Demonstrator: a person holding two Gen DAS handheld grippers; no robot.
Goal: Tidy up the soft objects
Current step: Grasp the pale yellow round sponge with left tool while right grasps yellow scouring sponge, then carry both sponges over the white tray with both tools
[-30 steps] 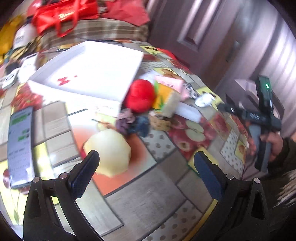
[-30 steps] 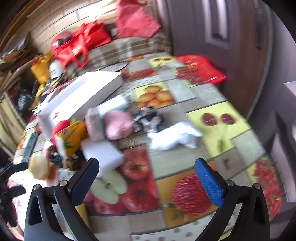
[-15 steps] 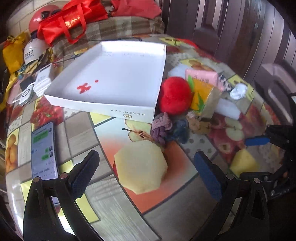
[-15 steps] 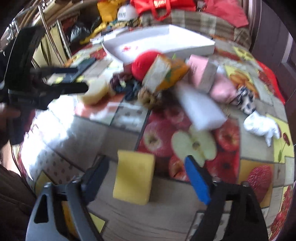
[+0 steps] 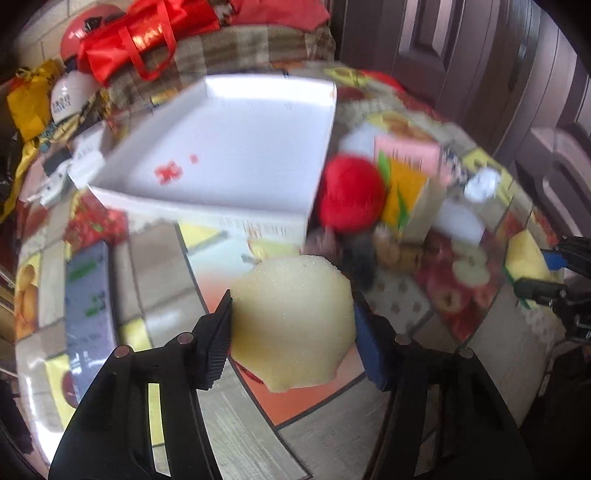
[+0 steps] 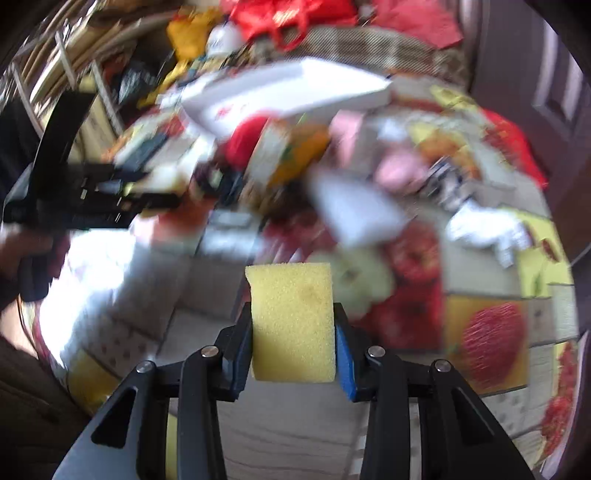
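My left gripper (image 5: pixel 291 325) is shut on a pale yellow round sponge (image 5: pixel 291 317), its jaws pressing both sides, just above the table. My right gripper (image 6: pixel 293 343) is shut on a yellow rectangular sponge (image 6: pixel 291 317) and holds it off the table; it also shows at the right edge of the left wrist view (image 5: pixel 524 254). A shallow white box (image 5: pixel 236 147) lies open behind. Beside it sits a heap of soft things: a red plush ball (image 5: pixel 351 195), an orange pack (image 5: pixel 404 195), a pink pack (image 5: pixel 406 155), a white sponge (image 6: pixel 354 210) and a white cloth (image 6: pixel 484 225).
A phone (image 5: pixel 86 295) lies flat at the left of the fruit-patterned tablecloth (image 5: pixel 229 417). Red bags (image 5: pixel 140 33) and a yellow bag (image 5: pixel 29 99) sit on the couch behind the table. A dark door (image 5: pixel 461 55) stands at the right. The right wrist view is blurred.
Both grippers have closed: the left on the round pale sponge after moving in, the right on the yellow rectangular sponge, which has come up off the table.
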